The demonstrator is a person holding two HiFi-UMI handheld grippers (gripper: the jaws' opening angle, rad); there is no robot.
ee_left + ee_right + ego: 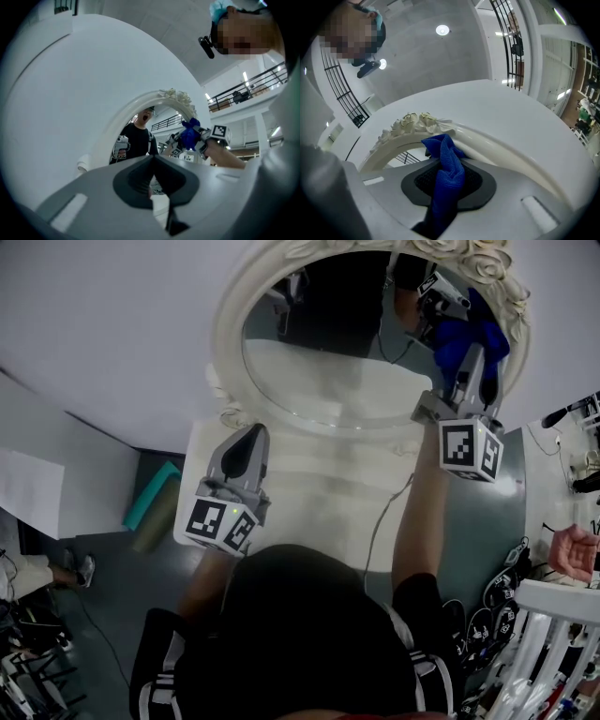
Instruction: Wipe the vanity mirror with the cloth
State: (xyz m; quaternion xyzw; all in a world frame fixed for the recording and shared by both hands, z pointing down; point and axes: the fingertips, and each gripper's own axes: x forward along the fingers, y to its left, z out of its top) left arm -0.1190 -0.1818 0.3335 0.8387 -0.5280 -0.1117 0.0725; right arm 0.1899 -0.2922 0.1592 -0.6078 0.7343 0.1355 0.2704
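The vanity mirror [328, 381] stands at the back of the white bench [309, 474], its glass facing us. We would bring the right gripper [476, 362] inward off the ornate rim so the cloth lies flat on the glass, then sweep in overlapping passes. Its jaws are clenched on the blue cloth [449, 171]. The left gripper [249, 437] holds its jaws pressed together, empty. The cloth is bunched like a rope, its long axis along the jaws and its free end pointing at the frame near the carved roses.

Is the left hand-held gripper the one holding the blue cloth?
No, the left hand-held gripper is shut on nothing; the blue cloth is pinched in the right hand-held gripper.
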